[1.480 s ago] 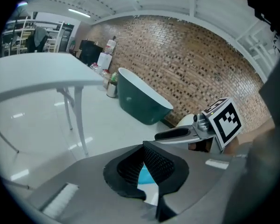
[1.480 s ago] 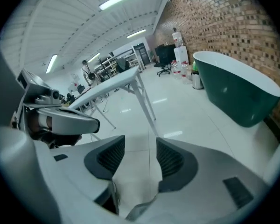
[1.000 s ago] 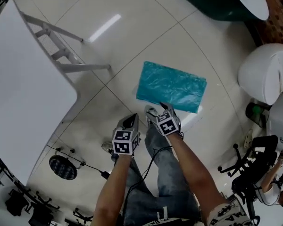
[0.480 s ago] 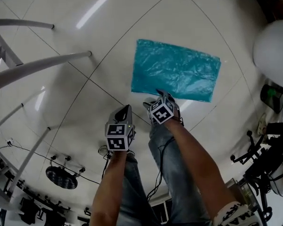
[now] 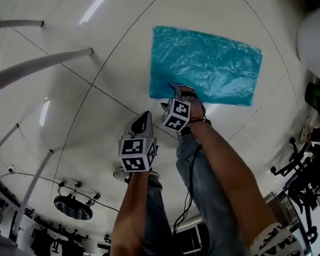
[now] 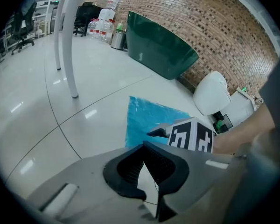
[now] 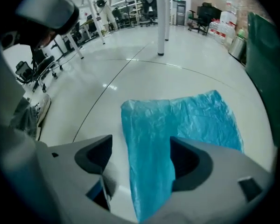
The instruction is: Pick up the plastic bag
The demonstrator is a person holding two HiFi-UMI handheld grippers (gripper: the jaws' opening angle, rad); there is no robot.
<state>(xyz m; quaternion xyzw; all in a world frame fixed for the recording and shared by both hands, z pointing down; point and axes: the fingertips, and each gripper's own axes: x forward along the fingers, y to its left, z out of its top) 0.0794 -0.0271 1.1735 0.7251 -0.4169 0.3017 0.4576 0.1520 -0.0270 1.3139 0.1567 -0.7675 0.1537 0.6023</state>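
Down on the pale tiled floor (image 5: 96,73), flat and lightly crinkled: the teal plastic bag (image 5: 205,65). Long axis side to side in the head view, dipping a little toward the right; short axis pointing away from the person. No lift yet, by the look of it, with every visible edge down on the tile.

Right at the near long edge, close to the bag's left corner: the right gripper (image 5: 184,91), aimed steeply downward. Spread wide, having just been opening, with a strip of that near edge lying in the gap between the pads and no pinch on it. From there, most of the sheet ahead and off to the right.

Further back toward the person, short of the bag: the left gripper (image 5: 144,120), over bare tile just beside that same corner. Pressed together at the tips, nothing between them.

Nearer by far, then, the right. Probably next: sink the last bit onto the edge, close on the film, raise it. Worth watching: thin plastic lying flat against tile, easy to skid over rather than catch. With a hold so near one corner, the long far end is likely to hang and drag.
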